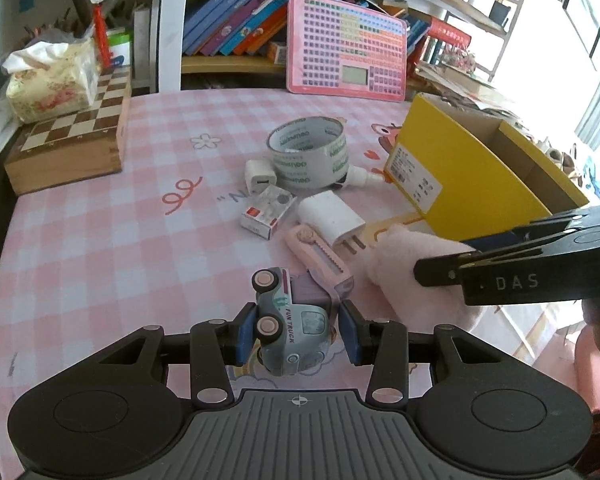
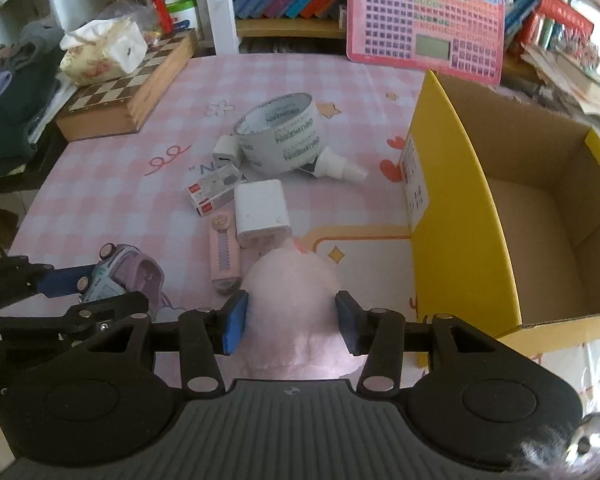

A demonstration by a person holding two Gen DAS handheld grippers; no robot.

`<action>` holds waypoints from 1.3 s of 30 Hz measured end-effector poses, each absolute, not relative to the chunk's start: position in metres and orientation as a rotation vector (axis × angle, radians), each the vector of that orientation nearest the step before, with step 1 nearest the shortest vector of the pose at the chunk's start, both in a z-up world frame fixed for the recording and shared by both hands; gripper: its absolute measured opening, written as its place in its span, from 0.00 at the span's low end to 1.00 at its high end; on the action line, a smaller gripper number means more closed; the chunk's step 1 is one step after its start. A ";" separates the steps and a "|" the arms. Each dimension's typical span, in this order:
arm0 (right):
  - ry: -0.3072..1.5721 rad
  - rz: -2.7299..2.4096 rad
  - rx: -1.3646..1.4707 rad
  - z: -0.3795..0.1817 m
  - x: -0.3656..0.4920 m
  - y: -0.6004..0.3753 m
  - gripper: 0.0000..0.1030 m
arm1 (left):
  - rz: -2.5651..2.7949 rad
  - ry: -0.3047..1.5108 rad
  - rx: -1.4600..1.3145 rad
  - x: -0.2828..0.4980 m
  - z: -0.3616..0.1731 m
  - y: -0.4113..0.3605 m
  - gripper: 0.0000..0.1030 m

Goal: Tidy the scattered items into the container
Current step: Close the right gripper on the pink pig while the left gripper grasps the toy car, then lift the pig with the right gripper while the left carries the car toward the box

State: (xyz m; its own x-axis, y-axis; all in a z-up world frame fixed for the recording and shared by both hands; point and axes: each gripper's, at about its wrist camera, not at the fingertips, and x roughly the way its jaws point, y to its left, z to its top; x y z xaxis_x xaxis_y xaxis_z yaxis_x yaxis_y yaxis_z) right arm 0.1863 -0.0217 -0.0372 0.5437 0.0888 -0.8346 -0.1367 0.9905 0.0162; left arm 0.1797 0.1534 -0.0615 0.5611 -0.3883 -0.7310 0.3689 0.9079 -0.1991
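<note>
On the pink checked desk [image 2: 112, 184], your right gripper [image 2: 291, 324] clamps the pink plush toy [image 2: 296, 292] just beside the open yellow box [image 2: 452, 240] at its right edge, nearer than your left gripper [image 1: 296, 334], clenched on the toy truck [image 1: 290, 320].

Supporting surface: table [image 2: 112, 184] covered with a pink checked cloth bearing cartoon prints.

Far left: wooden chessboard box [image 2: 128, 92].

Centre: roll of printed tape [image 2: 284, 136], standing on edge. Small white charger [image 2: 225, 152] touches its left side; white spray bottle [image 2: 336, 166] lies at its right.

Nearer: small staple box [image 2: 212, 192], large white plug adapter [image 2: 262, 210], pink utility knife [image 2: 224, 256], close together.

Right: open yellow cardboard box [image 2: 452, 216].

Far edge: pink learning tablet [image 2: 424, 16], propped upright.
</note>
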 end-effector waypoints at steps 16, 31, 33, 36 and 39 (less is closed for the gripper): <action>0.973 0.114 -0.090 -0.043 0.195 -0.013 0.46 | -0.424 0.855 -0.105 0.173 -0.051 0.177 0.40; 0.924 0.240 -0.039 0.017 0.134 -0.031 0.46 | -0.513 0.864 -0.244 0.157 -0.011 0.195 0.40; 0.939 0.249 -0.015 0.016 0.128 -0.032 0.46 | -0.513 0.871 -0.237 0.154 -0.009 0.195 0.40; 0.953 0.259 0.016 0.013 0.121 -0.031 0.46 | -0.521 0.888 -0.246 0.150 -0.008 0.196 0.40; 0.961 0.263 0.023 0.010 0.117 -0.030 0.46 | -0.546 0.908 -0.250 0.147 -0.006 0.195 0.40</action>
